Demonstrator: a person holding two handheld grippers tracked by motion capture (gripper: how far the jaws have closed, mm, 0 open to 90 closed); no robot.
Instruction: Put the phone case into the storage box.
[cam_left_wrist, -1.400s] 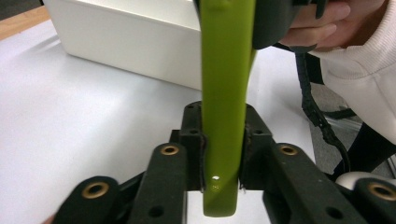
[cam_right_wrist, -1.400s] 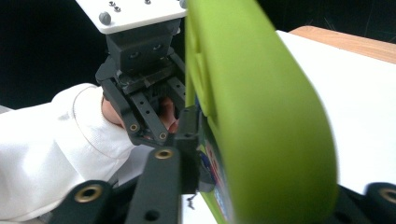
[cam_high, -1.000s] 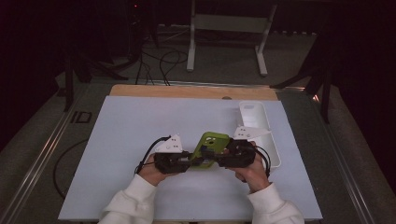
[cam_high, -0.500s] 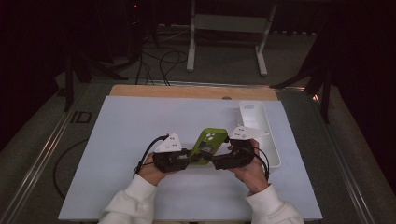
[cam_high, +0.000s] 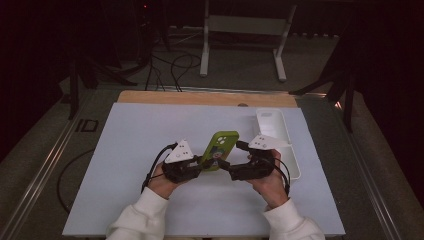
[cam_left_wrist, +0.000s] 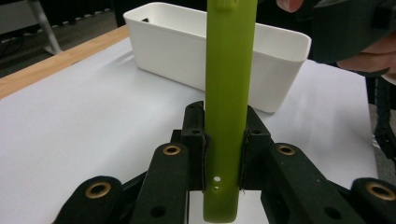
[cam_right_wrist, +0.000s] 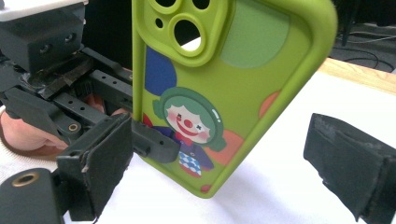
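1. Middle of the white table cover (cam_high: 150, 150), near its front edge: both grippers meet over a green phone case (cam_high: 220, 149), held up off the surface.
2. The left gripper (cam_high: 202, 162) is clamped narrow on the case; in the left gripper view its two black pads (cam_left_wrist: 198, 158) press either side of the case's thin edge (cam_left_wrist: 229, 116), which stands upright between them.
3. The right gripper (cam_high: 226, 167) has just been opening and now stands wide; in the right gripper view the case (cam_right_wrist: 219, 93) sits between its jaws, with clear space between the case and the pad on that view's right, so it grips nothing.
4. Room to move: plenty of bare cover to the left and ahead, up to the wooden strip (cam_high: 200, 97) at the far edge. To the right it is tighter, with a white bin (cam_high: 287, 145) just beside the right hand (cam_high: 270, 182).
5. Materials: the case looks soft and matte, with rounded corners, camera cut-outs and a printed clown with green hair. The bin is smooth plastic, long and rounded. The pads are rough, frayed black foam.
6. Hard to tell: the case's top is cut off in both gripper views; whether the near pad in the right gripper view touches the case I cannot say. The room beyond the table is dark, just a stand's legs (cam_high: 240, 45) and cables on the floor.
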